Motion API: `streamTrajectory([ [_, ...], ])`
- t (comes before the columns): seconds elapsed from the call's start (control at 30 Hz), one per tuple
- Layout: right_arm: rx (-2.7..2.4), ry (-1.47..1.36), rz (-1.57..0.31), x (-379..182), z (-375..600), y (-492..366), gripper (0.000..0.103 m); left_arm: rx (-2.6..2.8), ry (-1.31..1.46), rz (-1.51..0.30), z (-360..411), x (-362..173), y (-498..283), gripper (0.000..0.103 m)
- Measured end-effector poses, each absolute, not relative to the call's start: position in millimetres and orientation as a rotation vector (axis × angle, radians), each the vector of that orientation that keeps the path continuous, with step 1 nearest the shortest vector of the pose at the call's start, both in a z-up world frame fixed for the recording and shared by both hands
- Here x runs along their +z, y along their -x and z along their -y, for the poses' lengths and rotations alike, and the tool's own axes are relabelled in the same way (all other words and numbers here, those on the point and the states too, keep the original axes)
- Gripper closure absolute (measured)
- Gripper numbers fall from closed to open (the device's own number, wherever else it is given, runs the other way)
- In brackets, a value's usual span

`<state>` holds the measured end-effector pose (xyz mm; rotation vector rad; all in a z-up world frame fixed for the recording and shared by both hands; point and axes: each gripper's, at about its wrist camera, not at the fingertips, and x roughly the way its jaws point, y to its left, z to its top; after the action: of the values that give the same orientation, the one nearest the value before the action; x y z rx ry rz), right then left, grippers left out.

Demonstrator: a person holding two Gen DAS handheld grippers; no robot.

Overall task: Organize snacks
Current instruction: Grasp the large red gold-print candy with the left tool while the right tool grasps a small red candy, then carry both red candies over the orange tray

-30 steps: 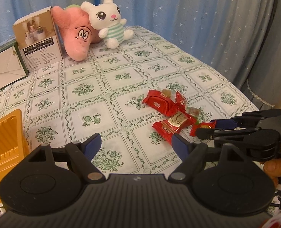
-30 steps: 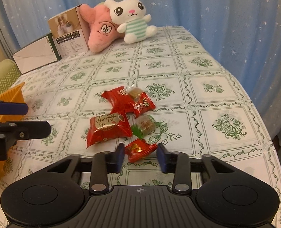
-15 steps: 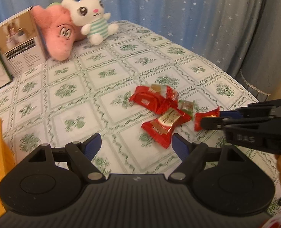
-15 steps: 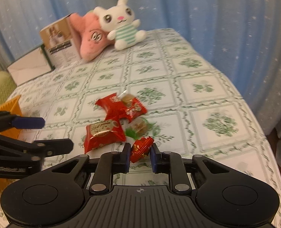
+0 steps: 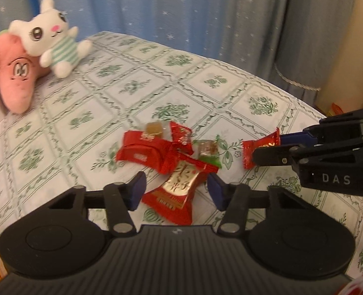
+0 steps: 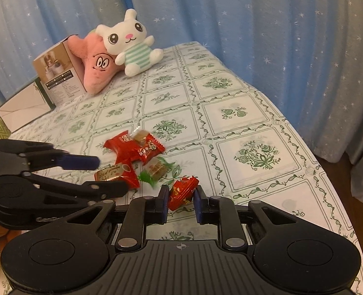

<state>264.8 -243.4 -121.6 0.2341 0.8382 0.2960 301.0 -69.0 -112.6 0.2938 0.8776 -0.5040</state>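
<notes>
Several wrapped snacks lie in a loose pile on the flowered tablecloth (image 5: 230,93). My left gripper (image 5: 175,189) is open, its jaws on either side of a red-and-gold packet (image 5: 179,191) that lies on the cloth. My right gripper (image 6: 181,202) is shut on a small red candy (image 6: 182,191), held above the table; the candy also shows in the left wrist view (image 5: 260,150). Behind lie a larger red packet (image 5: 142,152), a small red packet (image 6: 149,148), a green-wrapped candy (image 6: 153,170) and a brown clear-wrapped candy (image 5: 154,129).
A white bunny plush (image 6: 130,41) and a pink plush (image 6: 98,66) sit at the far end beside a cardboard box (image 6: 58,71). The table's right edge (image 6: 328,172) drops off toward blue starred curtains (image 6: 255,24).
My left gripper has moved right and forward over the red-and-gold packet. My right gripper closed on the small red candy and lifted it off the cloth.
</notes>
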Motion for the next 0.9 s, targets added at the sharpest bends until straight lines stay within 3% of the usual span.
streamTrajectory([
  [0.17,0.289,-0.24,-0.843,-123,244,-266,0.082,-0.526,-0.307,-0.923,72,-119,-304,0.078],
  [0.9,0.353,-0.232,-0.788,-89,214,-209,0.082,-0.231,-0.017,-0.924,10,-67,-193,0.081],
])
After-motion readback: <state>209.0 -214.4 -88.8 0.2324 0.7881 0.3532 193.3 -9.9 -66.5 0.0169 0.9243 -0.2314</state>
